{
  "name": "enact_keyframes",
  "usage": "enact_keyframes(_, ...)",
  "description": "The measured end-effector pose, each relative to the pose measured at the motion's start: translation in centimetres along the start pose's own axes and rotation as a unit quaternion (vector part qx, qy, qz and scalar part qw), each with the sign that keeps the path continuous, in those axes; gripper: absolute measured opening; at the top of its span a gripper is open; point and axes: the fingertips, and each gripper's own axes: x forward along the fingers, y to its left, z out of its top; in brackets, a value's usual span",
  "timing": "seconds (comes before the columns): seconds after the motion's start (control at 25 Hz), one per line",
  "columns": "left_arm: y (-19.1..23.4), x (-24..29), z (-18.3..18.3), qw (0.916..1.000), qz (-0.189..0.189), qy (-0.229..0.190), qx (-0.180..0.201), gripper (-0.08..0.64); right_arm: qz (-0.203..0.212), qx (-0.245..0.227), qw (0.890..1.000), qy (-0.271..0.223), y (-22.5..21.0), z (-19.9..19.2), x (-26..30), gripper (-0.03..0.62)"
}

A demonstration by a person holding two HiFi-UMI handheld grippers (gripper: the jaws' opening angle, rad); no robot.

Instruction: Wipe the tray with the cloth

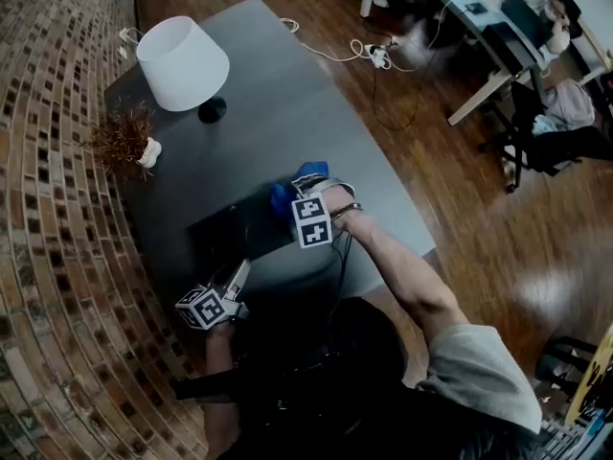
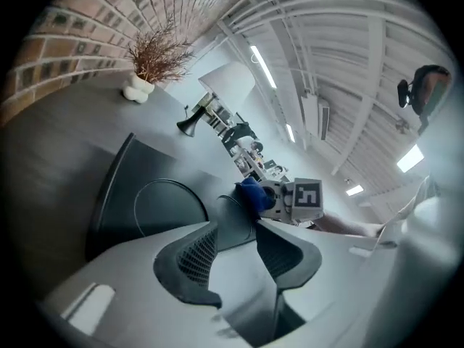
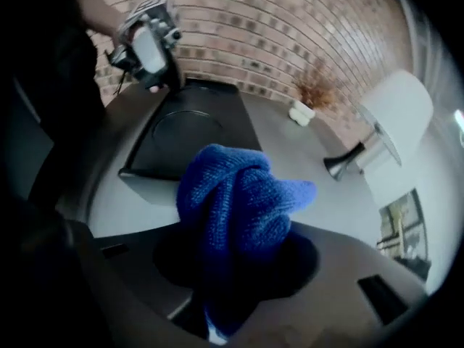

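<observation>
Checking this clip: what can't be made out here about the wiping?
- Whether the cloth touches the tray: in the head view the right gripper covers the spot; in its own view the cloth blocks it.
- Whether the left gripper touches the tray's rim: its jaws, standing apart, hide that edge; the head view is too small.
- Dirt on the tray: too dark in every view.
</observation>
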Motion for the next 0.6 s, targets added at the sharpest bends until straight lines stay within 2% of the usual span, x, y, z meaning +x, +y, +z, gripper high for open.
enact_keyframes(0.08, -0.1, 0.4, 0.1, 1.0, 0.001, 0.0, 0.008, 0.158, 0.006, -0.08, 0.997, -0.011, 2.1, 0.6, -1.8, 0.147)
enact_keyframes(0.12, -0.3, 0.6, 0.3, 0.9999, -0.002, 0.0, 0.011, 0.158, 0.021, -0.121, 0.992, -0.012, 3.9, 0.7, -2.9, 0.147)
enact_keyframes(0.2, -0.7, 0.8, 0.4, 0.9999, -0.007, 0.003, 0.009, 0.147, 0.079, -0.188, 0.979, -0.014, 8.8, 0.7, -4.6, 0.147)
enact_keyframes(0.24, -0.8, 0.8, 0.4, 0.9999, -0.008, 0.004, 0.007, 0.147, 0.114, -0.197, 0.973, -0.021, 11.2, 0.6, -5.2, 0.148)
enact_keyframes(0.28, -0.8, 0.8, 0.3, 1.0, -0.007, 0.004, 0.005, 0.147, 0.142, -0.185, 0.972, -0.03, 12.7, 0.2, -5.5, 0.149)
enact_keyframes(0.32, -0.7, 0.8, 0.2, 1.0, -0.006, 0.004, 0.004, 0.147, 0.152, -0.152, 0.976, -0.034, 12.8, -0.3, -5.4, 0.149)
enact_keyframes(0.36, -0.6, 0.8, 0.2, 1.0, -0.004, 0.004, 0.003, 0.147, 0.138, -0.106, 0.984, -0.031, 11.2, -1.1, -4.9, 0.149)
enact_keyframes(0.44, -0.4, 0.8, 0.2, 1.0, 0.0, 0.005, 0.006, 0.147, 0.059, -0.012, 0.998, -0.003, 4.9, -3.1, -3.1, 0.149)
enact_keyframes(0.48, -0.3, 0.8, 0.3, 1.0, 0.0, 0.004, 0.005, 0.147, 0.016, 0.024, 0.999, 0.014, 1.4, -4.0, -2.2, 0.149)
enact_keyframes(0.56, -0.3, 0.8, 0.3, 1.0, -0.002, -0.002, -0.004, 0.147, -0.042, 0.058, 0.997, 0.038, -3.7, -4.5, -0.3, 0.149)
enact_keyframes(0.6, -0.3, 0.7, 0.2, 0.9999, -0.003, -0.005, -0.009, 0.147, -0.051, 0.055, 0.996, 0.042, -4.7, -4.2, 0.7, 0.149)
